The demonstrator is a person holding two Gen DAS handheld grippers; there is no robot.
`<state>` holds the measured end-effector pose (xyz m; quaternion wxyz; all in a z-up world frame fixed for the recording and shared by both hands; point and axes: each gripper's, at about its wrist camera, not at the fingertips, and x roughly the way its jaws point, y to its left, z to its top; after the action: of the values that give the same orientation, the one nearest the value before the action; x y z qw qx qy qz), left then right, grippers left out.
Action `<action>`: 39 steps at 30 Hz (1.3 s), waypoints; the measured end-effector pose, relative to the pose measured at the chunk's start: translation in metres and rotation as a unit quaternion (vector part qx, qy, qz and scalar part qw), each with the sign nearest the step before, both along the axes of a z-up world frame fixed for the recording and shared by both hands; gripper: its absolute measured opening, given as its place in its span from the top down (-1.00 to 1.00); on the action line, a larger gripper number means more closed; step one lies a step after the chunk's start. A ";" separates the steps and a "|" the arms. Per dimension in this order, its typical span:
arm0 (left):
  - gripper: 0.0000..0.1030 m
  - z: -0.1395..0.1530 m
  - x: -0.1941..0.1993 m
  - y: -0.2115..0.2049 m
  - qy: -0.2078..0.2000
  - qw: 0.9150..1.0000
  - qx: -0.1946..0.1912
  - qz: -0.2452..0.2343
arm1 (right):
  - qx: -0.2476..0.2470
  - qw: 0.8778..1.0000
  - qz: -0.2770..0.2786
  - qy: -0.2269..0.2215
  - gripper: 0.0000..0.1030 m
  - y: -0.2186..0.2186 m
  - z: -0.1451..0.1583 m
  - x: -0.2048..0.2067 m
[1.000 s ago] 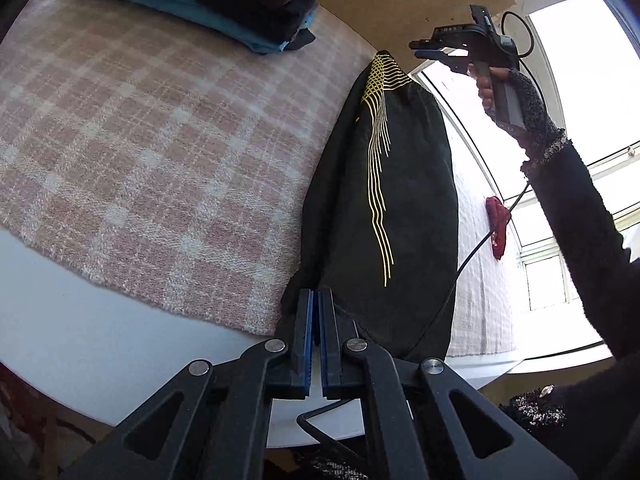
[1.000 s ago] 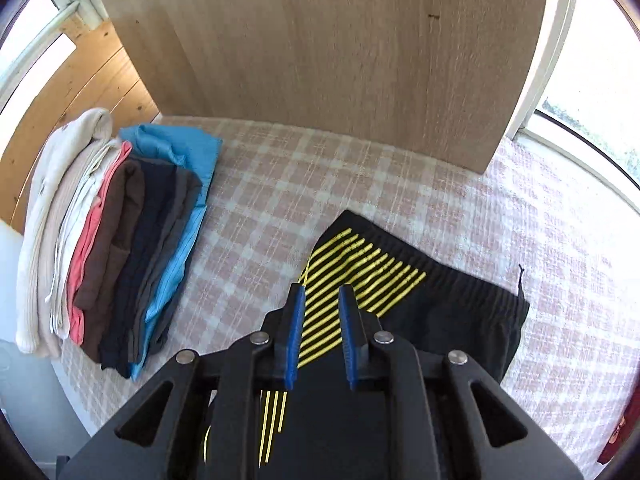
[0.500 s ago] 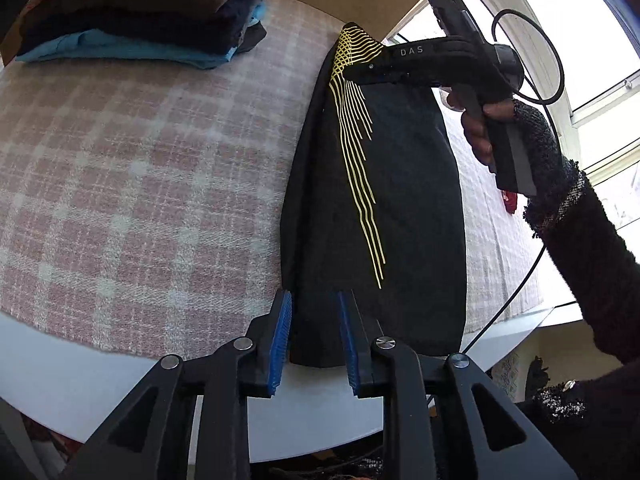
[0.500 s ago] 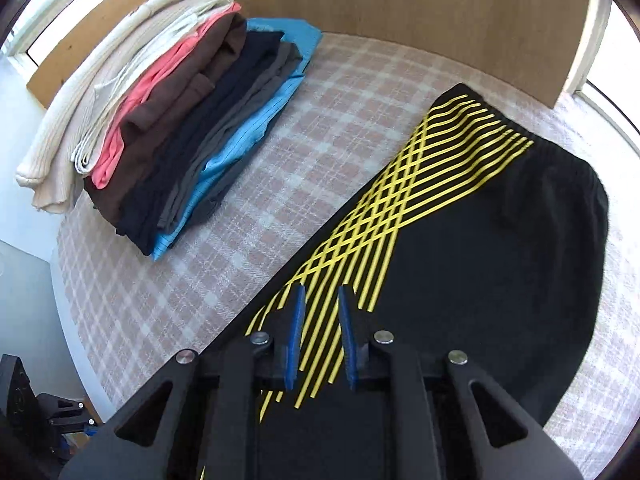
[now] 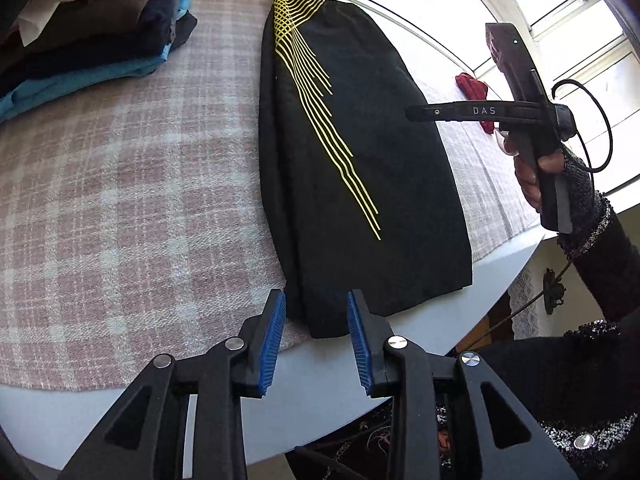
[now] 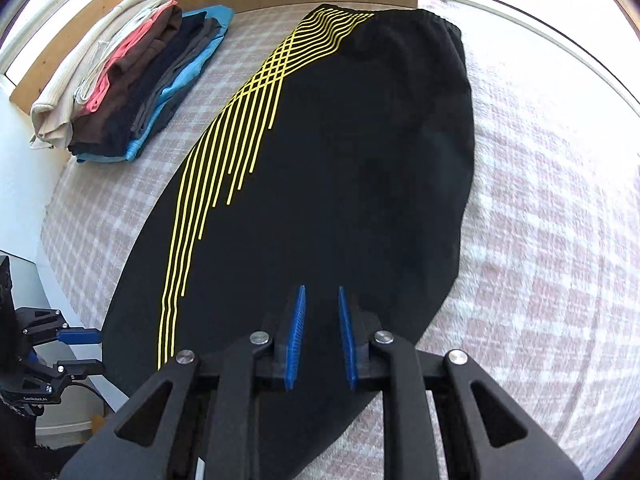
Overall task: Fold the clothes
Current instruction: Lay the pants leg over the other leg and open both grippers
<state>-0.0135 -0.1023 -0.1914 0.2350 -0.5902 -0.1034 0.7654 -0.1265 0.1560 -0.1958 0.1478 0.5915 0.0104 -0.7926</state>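
A pair of black shorts with yellow stripes (image 6: 340,184) is laid flat and lengthwise on the pink checked cloth (image 5: 120,200) that covers the round white table (image 5: 328,384). The elastic waistband lies at the far end and the hem just reaches the near edge of the cloth. The garment appears to be doubled along its length, one leg laid over the other (a thicker rounded edge can be made out along its left side), so one lengthwise fold is judged to be in place. No crosswise fold can be seen, and the shorts are much longer than the pieces in the stack of folded clothes (image 6: 132,72) at the far left, well apart from them. Bringing hem toward waistband is therefore judged to be what is left, with placing on the stack after that.

The left gripper (image 5: 316,340) is held just short of the hem with its blue pads spread and nothing between them. The right gripper (image 6: 322,332) is poised above the lower half of the shorts, its pads likewise parted and empty. A small red item (image 5: 472,88) lies on the cloth near the window.
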 end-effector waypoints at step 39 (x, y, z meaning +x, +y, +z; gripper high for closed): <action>1.00 -0.005 -0.013 0.007 -0.081 0.993 -0.050 -0.063 | -0.153 0.987 -0.009 -0.038 0.72 0.007 -0.020 0.138</action>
<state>-0.0260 -0.0952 -0.1960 0.2436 -0.6664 -0.0460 0.7032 0.0115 0.1634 -0.2161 0.2296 0.5918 -0.1225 -0.7630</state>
